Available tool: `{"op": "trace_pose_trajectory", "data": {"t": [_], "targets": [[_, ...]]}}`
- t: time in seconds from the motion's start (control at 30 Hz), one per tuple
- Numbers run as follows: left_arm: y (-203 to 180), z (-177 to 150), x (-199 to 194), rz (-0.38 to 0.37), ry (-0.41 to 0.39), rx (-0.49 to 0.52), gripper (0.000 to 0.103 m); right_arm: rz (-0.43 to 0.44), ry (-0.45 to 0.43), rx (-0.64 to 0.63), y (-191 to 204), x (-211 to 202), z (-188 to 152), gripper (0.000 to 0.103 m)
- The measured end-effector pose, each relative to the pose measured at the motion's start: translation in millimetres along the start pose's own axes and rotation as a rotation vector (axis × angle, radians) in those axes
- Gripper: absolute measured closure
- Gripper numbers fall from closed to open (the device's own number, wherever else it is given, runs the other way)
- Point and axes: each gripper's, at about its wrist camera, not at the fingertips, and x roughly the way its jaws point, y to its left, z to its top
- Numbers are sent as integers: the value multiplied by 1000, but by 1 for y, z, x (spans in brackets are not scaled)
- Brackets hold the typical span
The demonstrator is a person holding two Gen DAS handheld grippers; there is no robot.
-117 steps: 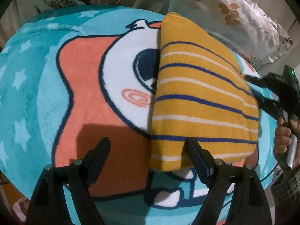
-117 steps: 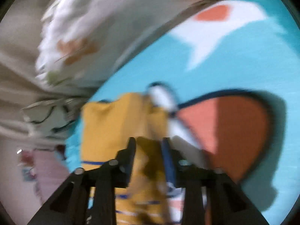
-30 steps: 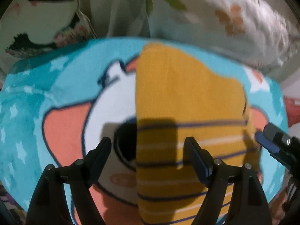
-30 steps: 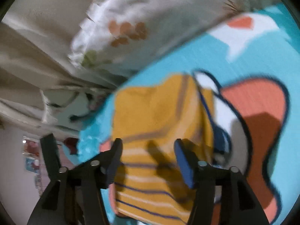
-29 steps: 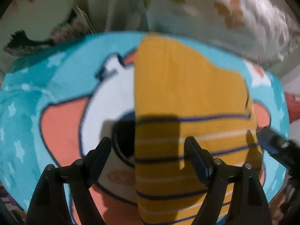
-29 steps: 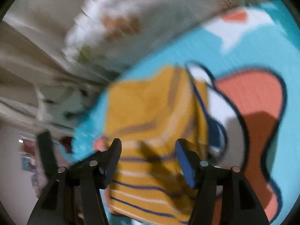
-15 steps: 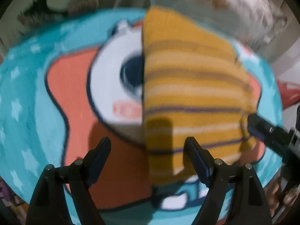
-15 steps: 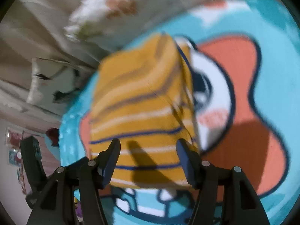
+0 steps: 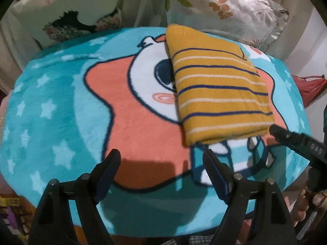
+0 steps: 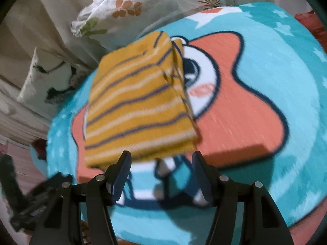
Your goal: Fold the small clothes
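Observation:
A folded yellow garment (image 9: 218, 94) with navy and cream stripes lies flat on a turquoise cartoon blanket (image 9: 61, 102). It also shows in the right wrist view (image 10: 137, 102), a little blurred. My left gripper (image 9: 161, 163) is open and empty, hovering short of the garment's near left corner. My right gripper (image 10: 161, 165) is open and empty, just short of the garment's near edge. The right gripper's black body shows in the left wrist view (image 9: 296, 145) by the garment's near right corner.
Floral pillows (image 9: 224, 6) and a cartoon cushion (image 9: 67, 14) lie along the far side of the blanket. A red object (image 9: 310, 89) sits off the blanket to the right. The blanket's near edge drops off just below my grippers.
Both grippers have pulled back from over the garment toward its near edge. The garment lies still and folded. The right gripper, shut on the cloth 3.9 s ago, is open.

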Motion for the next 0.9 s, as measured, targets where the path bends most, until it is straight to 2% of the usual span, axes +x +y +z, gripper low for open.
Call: {"op": "trace_pose_trajectory", "data": {"t": [0.1,0.33,0.5,0.63,0.8,0.9], "targets": [[4,-7,-11,15,-27,12,21,-32,11,-11,4,-1,-19,37],[10,-37,-40,35,-74,37,21,-47,10,-32,24,-5,-53,37],[13,-57,-68,83,-163,51,21,-57,3,-67,44,-11,-73,37],[21,-68,-95,153,-278,28,18,-73,-6,-118,65,-17,-85,37],[37,-81,-143,223,-496,-60,9,-107,-42,-193,87,-31,-91,37],[44,-91,-177,226,-648,-123,0,-122,-99,-240,101,-44,-93,37]]}}
